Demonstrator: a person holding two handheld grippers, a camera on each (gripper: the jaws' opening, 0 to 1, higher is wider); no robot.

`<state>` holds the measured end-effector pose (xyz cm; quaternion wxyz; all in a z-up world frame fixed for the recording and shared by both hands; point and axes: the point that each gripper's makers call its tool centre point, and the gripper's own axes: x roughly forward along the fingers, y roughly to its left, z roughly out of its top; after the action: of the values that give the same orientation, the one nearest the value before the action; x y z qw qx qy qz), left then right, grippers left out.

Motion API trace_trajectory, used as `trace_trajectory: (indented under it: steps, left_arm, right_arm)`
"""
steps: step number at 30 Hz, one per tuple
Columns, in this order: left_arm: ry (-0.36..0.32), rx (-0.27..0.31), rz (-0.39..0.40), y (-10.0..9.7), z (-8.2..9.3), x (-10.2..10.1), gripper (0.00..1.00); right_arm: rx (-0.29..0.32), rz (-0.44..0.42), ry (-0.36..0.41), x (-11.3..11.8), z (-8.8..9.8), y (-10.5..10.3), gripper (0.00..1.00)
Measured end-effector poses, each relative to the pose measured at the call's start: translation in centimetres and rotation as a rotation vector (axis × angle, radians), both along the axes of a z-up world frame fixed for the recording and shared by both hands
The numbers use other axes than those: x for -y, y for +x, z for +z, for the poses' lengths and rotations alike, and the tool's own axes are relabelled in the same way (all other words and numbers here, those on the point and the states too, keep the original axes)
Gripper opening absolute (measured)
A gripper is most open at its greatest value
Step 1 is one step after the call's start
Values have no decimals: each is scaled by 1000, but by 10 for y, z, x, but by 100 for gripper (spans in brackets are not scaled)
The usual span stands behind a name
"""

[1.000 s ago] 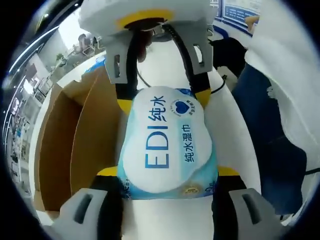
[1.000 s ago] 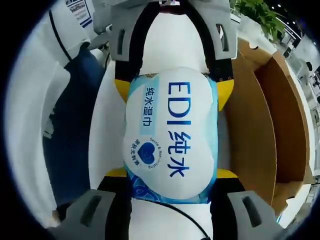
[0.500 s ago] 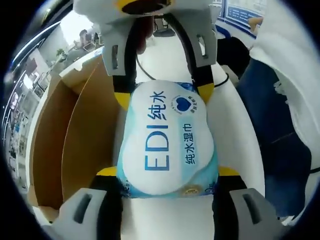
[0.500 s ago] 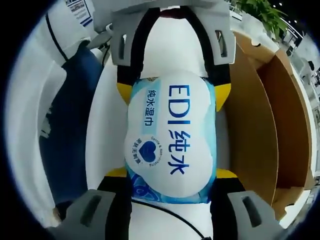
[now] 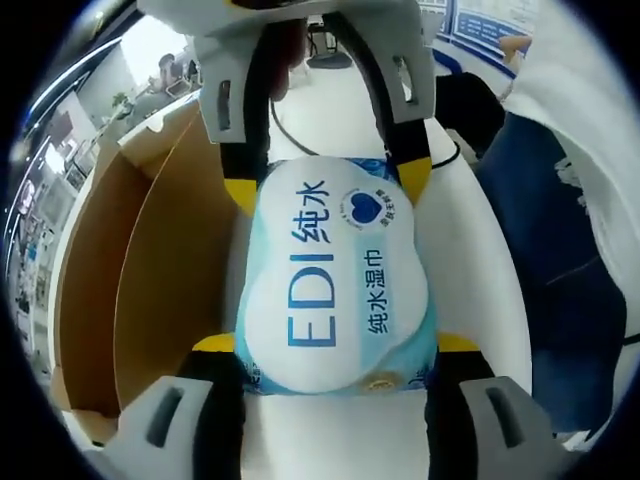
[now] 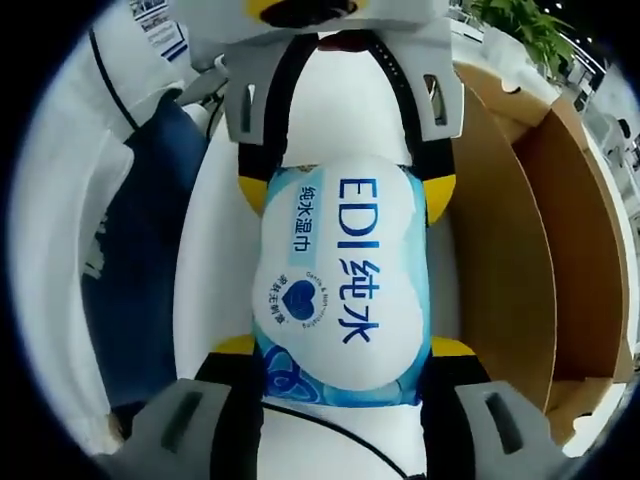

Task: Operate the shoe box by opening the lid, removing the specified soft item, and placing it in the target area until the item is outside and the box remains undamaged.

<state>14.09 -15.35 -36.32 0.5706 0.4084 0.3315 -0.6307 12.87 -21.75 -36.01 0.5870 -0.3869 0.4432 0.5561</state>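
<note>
The wet-wipes pack (image 5: pixel 335 285) lies lengthwise between both grippers — left gripper (image 5: pixel 335 345) and right gripper (image 6: pixel 340 345) each pinch one end — beside the open shoe box (image 6: pixel 520 230).

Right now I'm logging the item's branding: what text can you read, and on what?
"EDI 纯水" on the wipes pack, held between both hand-held grippers.
"纯水湿巾" beside it on the pack.
Small print round the heart logo: too small to read.
Wall posters: blurred.

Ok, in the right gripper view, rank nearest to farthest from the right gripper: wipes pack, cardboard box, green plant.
1. Blue-and-white EDI wet-wipes pack, between the right gripper fingers.
2. Brown cardboard shoe box, open, on the view's right.
3. Green leafy plant, upper right, beyond the box.
</note>
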Motion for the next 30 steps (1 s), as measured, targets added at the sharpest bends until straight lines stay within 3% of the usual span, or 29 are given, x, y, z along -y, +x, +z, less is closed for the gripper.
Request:
trace_trajectory:
  steps: [15,21,30]
  left_arm:
    - [-17,-8,14,-1,-1,0,73]
    - [-20,-10,20,0,-2,0,73]
    - [-24,-11,27,-1,-2,0,73]
  right_arm:
    - [21,-11,21,1,2,0,67]
    - [12,-80,17,5,3,2,72]
    - [35,-128,42,18,22,-3,78]
